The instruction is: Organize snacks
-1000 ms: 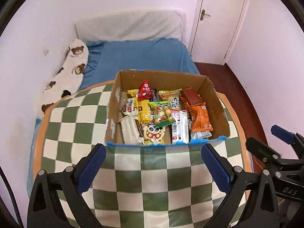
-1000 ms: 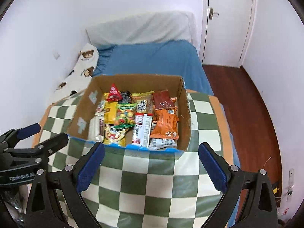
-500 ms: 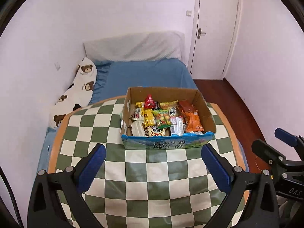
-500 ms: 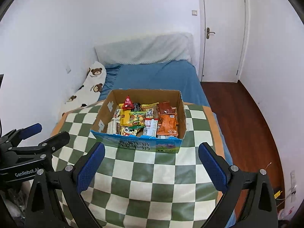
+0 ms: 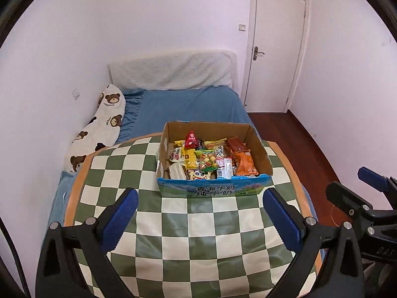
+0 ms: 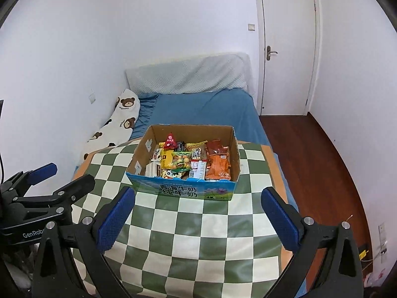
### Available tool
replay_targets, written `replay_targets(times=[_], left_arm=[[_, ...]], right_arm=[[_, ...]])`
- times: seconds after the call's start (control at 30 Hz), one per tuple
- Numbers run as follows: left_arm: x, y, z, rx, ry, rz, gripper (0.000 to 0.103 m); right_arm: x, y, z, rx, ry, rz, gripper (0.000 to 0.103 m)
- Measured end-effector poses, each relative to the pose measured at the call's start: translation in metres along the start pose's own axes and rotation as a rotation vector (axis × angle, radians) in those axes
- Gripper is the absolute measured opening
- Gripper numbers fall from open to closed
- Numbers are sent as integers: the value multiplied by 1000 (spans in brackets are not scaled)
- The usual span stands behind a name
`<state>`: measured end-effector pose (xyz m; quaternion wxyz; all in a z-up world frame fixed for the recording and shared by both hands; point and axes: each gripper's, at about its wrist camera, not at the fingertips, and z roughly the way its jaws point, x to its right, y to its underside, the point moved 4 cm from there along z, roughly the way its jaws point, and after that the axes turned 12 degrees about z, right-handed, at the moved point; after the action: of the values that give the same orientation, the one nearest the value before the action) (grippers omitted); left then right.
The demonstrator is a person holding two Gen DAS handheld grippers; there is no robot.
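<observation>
A cardboard box [image 5: 213, 190] with a blue printed front stands at the far side of the green checked table [image 5: 198, 236]. It holds several snack packets: a red triangular one [image 5: 191, 139], a yellow one [image 5: 189, 157], orange ones [image 5: 244, 164]. The box also shows in the right wrist view [image 6: 183, 190]. My left gripper [image 5: 201, 219] is open and empty, well back from the box. My right gripper [image 6: 197, 217] is open and empty, also back from the box. Each gripper shows at the edge of the other's view.
A bed with a blue sheet [image 5: 188, 106] lies beyond the table, with a bear-print pillow [image 5: 99, 126] along the wall at left. A white door [image 5: 273, 49] and wooden floor [image 6: 322, 164] are at the right.
Both grippers have pulled back and up from the box. The box now looks smaller and farther, and its blue front face has come into view. Both stay open.
</observation>
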<state>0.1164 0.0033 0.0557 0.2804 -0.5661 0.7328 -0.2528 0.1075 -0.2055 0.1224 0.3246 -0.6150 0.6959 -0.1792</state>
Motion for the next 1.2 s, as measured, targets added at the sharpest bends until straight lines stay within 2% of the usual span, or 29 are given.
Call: replay_targets(times=[0.3, 0.57, 1.2], left_arm=[[2, 1, 19, -33, -30, -6, 103], [2, -6, 54, -67, -51, -2, 103], [-16, -22, 148, -164, -67, -49, 103]], right_arm=[[3, 2, 17, -14, 6, -1, 103], [10, 0, 54, -35, 31, 20, 103], [27, -39, 142, -78, 75, 38, 103]])
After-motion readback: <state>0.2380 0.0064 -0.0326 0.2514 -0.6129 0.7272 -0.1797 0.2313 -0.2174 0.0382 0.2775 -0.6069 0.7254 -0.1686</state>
